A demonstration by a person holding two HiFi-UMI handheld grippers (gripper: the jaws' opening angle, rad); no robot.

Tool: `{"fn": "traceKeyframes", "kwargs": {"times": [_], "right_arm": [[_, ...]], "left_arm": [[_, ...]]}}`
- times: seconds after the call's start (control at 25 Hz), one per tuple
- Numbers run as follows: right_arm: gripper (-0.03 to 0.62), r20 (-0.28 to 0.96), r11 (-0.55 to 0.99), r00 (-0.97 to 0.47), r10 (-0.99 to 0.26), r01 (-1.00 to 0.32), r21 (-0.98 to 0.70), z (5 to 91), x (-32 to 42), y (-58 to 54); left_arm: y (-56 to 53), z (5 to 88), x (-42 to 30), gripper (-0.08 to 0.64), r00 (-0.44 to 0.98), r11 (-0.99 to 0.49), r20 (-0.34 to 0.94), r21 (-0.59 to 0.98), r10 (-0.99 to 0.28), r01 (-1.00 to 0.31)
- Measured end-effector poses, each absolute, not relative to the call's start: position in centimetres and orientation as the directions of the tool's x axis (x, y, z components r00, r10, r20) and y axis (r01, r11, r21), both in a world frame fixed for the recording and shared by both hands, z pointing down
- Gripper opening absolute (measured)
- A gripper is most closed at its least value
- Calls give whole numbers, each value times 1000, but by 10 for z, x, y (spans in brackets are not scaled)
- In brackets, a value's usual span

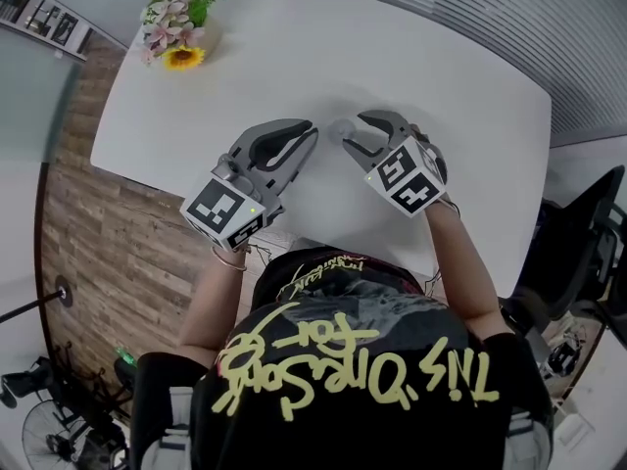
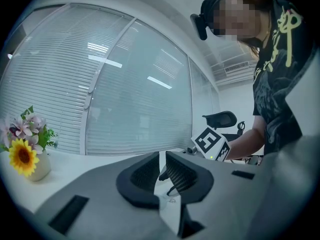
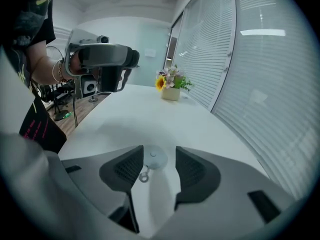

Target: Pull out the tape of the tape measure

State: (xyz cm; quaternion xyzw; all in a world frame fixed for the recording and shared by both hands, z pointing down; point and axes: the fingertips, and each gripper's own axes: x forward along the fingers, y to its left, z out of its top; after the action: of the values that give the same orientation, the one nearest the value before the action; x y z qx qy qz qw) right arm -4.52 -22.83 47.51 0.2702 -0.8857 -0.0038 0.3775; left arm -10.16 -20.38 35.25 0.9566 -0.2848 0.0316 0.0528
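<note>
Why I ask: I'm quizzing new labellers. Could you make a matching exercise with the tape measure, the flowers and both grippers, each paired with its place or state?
Things:
1. tape measure
2. flowers
3. left gripper
4. right gripper

Places or states:
A. jaws apart, tilted down
B. far left corner of the table
C. jaws nearly together, held level
D. lying on the table at the tips of open jaws

Pairs: 1-D, 2-B, 3-C, 4-A
</note>
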Motion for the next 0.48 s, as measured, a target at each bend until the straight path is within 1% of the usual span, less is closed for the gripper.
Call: {"fn": "traceKeyframes", "kwargs": {"times": [0.2,0.48], "right_arm": [[202,614,820,-565,-552,-501,276,452,-37,-227],[202,509,765,-580,-636,-559,319,415,-19,-220]], "left_arm": [[-203,348,-89,34,844,-841,79,78,-530,-536],[-198,342,-69,35,852,-849,67,66,-520,-523]]}}
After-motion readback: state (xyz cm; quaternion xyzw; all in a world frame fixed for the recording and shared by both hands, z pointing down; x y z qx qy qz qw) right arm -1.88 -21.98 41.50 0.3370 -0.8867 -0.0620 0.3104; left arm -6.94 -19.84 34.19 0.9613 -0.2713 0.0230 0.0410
